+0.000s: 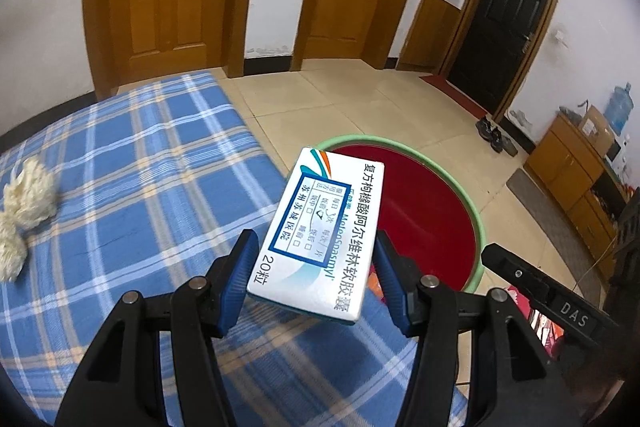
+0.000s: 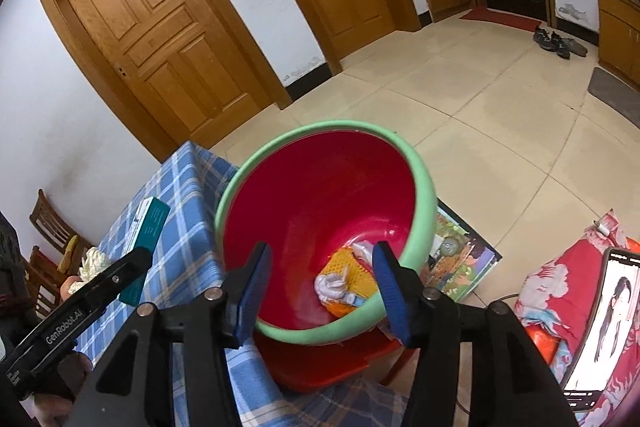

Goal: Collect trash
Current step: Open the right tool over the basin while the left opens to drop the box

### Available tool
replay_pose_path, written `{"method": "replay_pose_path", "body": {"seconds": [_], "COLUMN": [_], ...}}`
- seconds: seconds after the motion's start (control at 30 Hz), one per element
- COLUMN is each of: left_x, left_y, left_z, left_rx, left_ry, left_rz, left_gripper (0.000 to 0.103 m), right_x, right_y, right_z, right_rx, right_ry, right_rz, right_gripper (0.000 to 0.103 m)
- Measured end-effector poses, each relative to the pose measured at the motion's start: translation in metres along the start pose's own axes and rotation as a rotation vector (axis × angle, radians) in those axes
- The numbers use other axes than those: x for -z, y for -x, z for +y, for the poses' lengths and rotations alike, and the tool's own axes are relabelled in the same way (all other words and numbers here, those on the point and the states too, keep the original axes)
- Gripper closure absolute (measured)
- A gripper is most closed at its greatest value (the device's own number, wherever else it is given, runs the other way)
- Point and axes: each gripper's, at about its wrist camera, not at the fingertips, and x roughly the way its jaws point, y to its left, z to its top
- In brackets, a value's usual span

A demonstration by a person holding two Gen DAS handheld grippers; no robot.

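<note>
Left gripper (image 1: pixel 316 281) clamps the medicine box (image 1: pixel 320 231) at centre frame; right gripper (image 2: pixel 320 291) gapes empty over the red basin (image 2: pixel 320 187). Release early and the box hits the plaid cloth (image 1: pixel 140 187).

**Even indoor light, heavy fisheye bending**

Both views are evenly lit by soft, diffuse light, with no hard shadows. The tiled floor (image 2: pixel 500 131) carries a faint sheen. Door frames bow strongly towards the borders, and black vignetting fills every corner. Focus holds sharp in the centre; printed text on the medicine box (image 1: pixel 320 235) reads clearly. Slight softness appears at the outer edges.
</note>
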Motion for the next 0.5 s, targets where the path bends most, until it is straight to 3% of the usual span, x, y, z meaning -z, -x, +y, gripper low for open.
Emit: {"method": "replay_pose_path", "body": {"seconds": [0.5], "left_x": [-0.005], "left_y": [-0.026], "left_z": [-0.023], "left_rx": [0.032], "left_ry": [-0.028], "left_rz": [0.046], "left_gripper": [0.041], "right_x": [-0.003], "right_y": [-0.005], "right_z": [-0.014], "right_rx": [0.012], "right_ry": [-0.03], "right_rz": [0.015], "right_gripper": [0.04]}}
